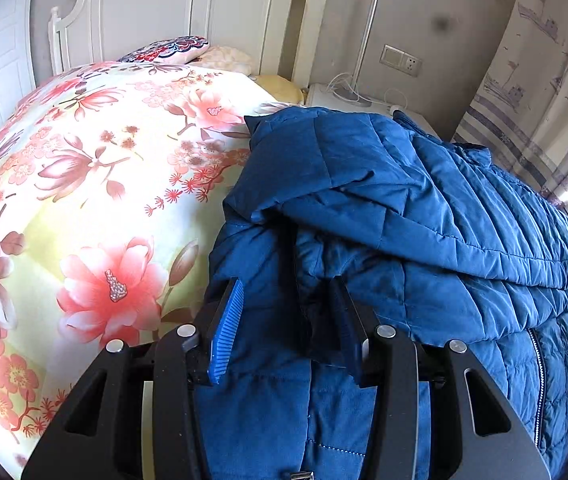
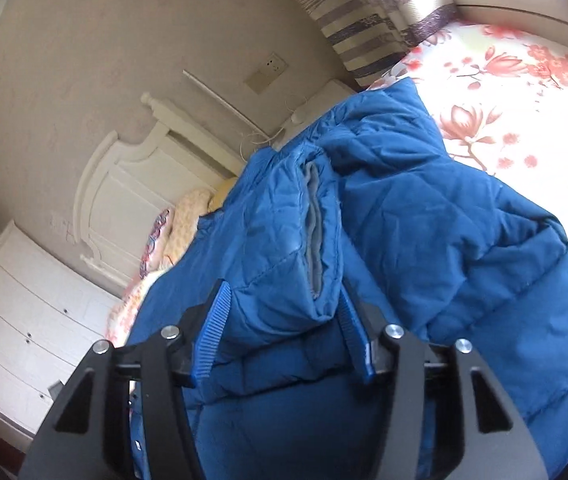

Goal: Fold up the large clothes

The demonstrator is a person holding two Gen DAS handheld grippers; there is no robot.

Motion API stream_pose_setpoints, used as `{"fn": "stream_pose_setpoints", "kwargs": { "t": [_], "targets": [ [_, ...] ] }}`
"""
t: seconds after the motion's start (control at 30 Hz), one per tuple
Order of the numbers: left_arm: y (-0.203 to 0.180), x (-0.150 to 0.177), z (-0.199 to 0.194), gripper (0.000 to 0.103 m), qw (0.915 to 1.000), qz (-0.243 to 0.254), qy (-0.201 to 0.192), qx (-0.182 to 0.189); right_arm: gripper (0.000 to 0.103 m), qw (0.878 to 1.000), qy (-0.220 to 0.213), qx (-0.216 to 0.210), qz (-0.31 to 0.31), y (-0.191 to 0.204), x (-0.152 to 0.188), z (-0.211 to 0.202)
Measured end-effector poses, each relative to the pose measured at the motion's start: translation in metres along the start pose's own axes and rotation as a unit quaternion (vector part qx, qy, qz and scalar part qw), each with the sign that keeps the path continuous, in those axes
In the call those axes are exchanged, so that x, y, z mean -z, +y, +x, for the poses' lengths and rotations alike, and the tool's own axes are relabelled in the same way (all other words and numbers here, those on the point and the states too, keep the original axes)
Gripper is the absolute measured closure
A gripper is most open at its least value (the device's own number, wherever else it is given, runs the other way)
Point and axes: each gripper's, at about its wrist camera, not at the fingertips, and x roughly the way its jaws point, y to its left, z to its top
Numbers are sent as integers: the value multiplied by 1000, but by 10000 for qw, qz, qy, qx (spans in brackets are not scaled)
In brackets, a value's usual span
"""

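Blue quilted jacket (image 1: 423, 208), 1 pc, puffy down type, lying on rt side of bed over floral duvet (image 1: 96, 184); one sleeve thrown across the body, zip visible at lower rt in left wrist view.

Left gripper (image 1: 287, 328): jaws partway apart w/ a thick bunch of jacket hem between them; fabric fills the gap and appears pinched, so judged clamped on jacket.

Right gripper (image 2: 284, 332): jaws partway apart, sleeve cuff w/ grey lining (image 2: 313, 240) bulging between the blue pads (image 2: 214, 340); fabric meets both pads, judged clamped on the cuff end. View tilted, wrist rolled.

Step in hand (judgement): sleeve being brought over the body. To do well: keep left hold as anchor so body doesn't slide on the duvet; lay sleeve flat along quilt lines, no twist; press air out of padding before next fold; grip deep, fabric is slick.

Count, left to right:
- drawer unit (image 2: 24, 320): 1
- headboard (image 1: 204, 12): 1
- pillows (image 1: 164, 50): 2 seen, poss. more behind
- jacket: 1
- wall socket plate (image 1: 399, 60): 1
- curtain (image 1: 543, 80): 1
- grippers: 2
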Motion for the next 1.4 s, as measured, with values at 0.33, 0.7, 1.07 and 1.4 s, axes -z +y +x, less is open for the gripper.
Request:
{"fn": "stream_pose_setpoints", "kwargs": {
  "t": [0.33, 0.7, 1.07, 1.4],
  "targets": [
    [0, 0, 0, 59, 10000, -2, 2, 0, 92, 9941, -571, -686, -616, 44, 13, -62],
    [1, 1, 0, 58, 10000, -17, -4, 29, 68, 9935, -620, 902, -316, 12, 17, -64],
    [1, 1, 0, 58, 10000, -20, -5, 31, 64, 9307, -184, 2015, -3046, 108, 19, 1],
    [3, -14, -58, 57, 9946, -503, -903, 127, 62, 9348, 244, 2043, -2896, 75, 26, 34]
  ]
}}
